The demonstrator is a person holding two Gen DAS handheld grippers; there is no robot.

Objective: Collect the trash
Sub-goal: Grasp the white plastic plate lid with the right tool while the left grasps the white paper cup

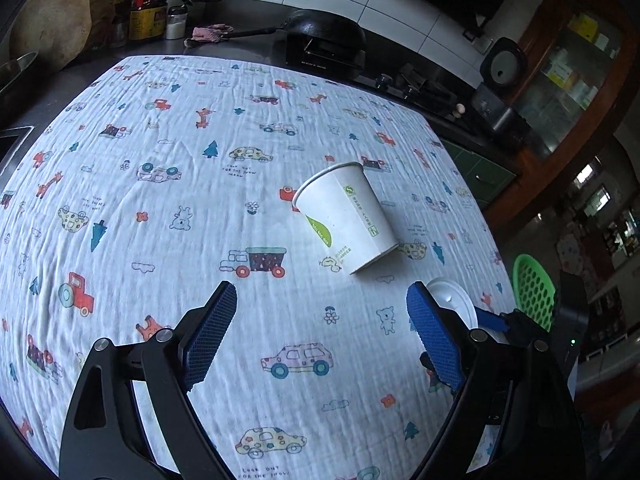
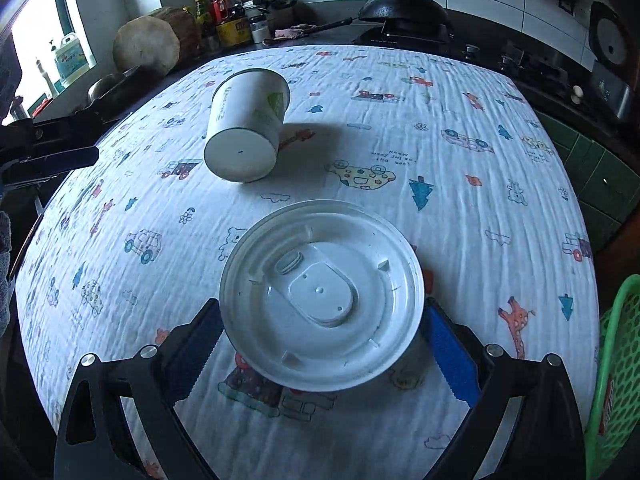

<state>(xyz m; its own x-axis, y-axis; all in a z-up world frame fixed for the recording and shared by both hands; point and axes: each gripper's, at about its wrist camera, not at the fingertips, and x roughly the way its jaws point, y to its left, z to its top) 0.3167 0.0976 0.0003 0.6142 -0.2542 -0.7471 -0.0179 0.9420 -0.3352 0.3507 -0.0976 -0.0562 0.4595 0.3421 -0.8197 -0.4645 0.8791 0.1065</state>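
A cloth (image 1: 168,208) printed with cars and animals is covering the table, and both grippers are pointing steeply down at it. The left gripper (image 1: 322,336) is hovering with its jaws spread wide and nothing between them; the cup (image 1: 346,218) is lying on its side on the cloth just ahead, mouth turned away toward the far left, clear of the blue pads (image 1: 212,334). The right gripper (image 2: 320,344) is grasping the white lid (image 2: 322,294) by its rim, underside up, above the cloth; the lid is covering both fingertips, so the exact contact is hard to make out. In the left view only a slice of that lid (image 1: 454,300) is showing behind the right-hand finger. A green basket (image 2: 618,364) is standing at the table's right edge, cut off by the frame. A wok (image 2: 402,10) and bottles (image 2: 224,12) are sitting on the dark counter behind, labels too small to read.
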